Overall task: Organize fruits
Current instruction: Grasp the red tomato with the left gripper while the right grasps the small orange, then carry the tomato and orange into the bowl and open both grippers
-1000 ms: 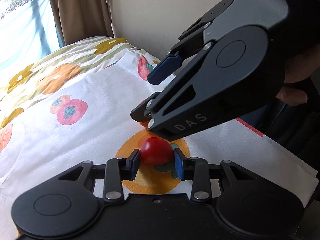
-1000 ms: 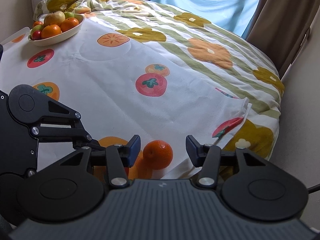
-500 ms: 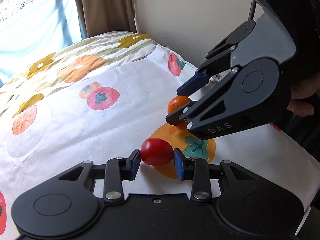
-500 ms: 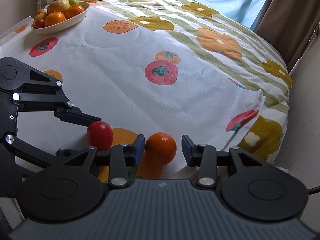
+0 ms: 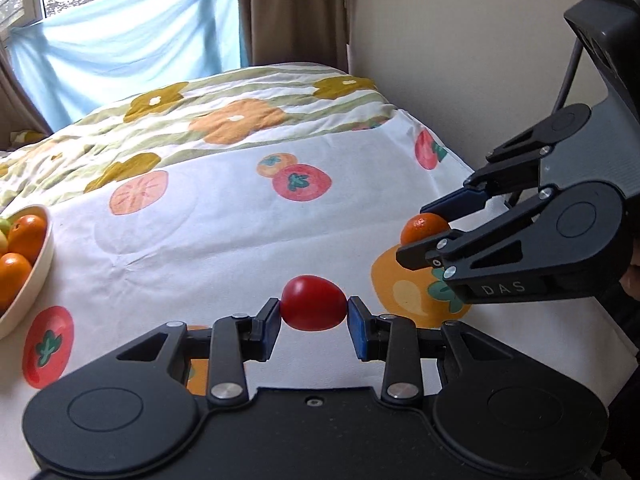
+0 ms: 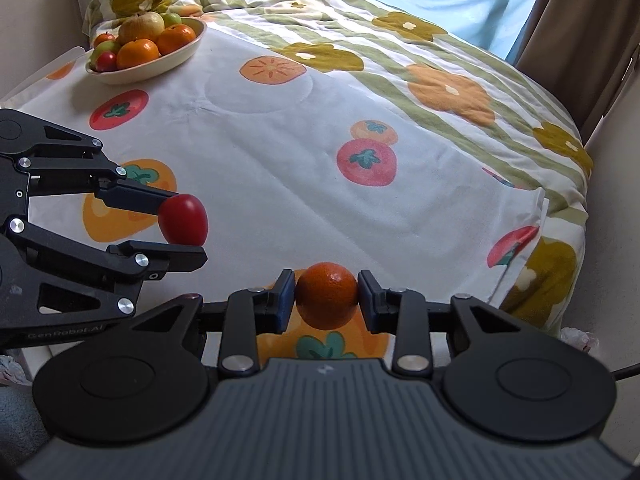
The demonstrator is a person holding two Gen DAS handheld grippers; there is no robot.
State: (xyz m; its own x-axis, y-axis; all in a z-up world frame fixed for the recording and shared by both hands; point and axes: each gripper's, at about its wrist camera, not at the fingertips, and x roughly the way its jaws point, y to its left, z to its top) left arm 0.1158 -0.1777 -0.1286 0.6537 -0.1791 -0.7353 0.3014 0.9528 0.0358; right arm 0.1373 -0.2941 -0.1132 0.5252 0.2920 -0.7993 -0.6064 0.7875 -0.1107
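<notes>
The bed (image 6: 400, 120) fills both views. It is covered by a white sheet (image 5: 224, 240) printed with tomatoes and persimmons; a striped, flowered quilt (image 6: 400, 40) lies on the far part, toward the blue curtain (image 5: 120, 40) and the brown drape (image 6: 580, 20).

A cream bowl (image 6: 176, 60) sits on the sheet at the far left corner in the right wrist view, and at the left edge in the left wrist view (image 5: 38, 268). It holds oranges, an apple, green fruit and a small red fruit.

The left claw (image 5: 313, 312) is pinching a tomato (image 5: 313, 308). Both blue pads touch the tomato's sides. In the right wrist view the same claw (image 6: 184, 220) enters from the left, with the tomato (image 6: 184, 220) between its upper and lower fingers, raised off the sheet. The tomato is well apart from the bowl.

The right claw (image 6: 327, 300) is pinching an orange (image 6: 327, 294). Both pads press against the orange's sides. In the left wrist view this claw (image 5: 426, 228) enters from the right, and the orange (image 5: 420, 228) shows partly between its fingers, above an orange persimmon print (image 5: 400, 292) near the bed's near edge. The views do not show whether the orange touches the sheet.

The two claws are near each other, with the tomato left of the orange.
</notes>
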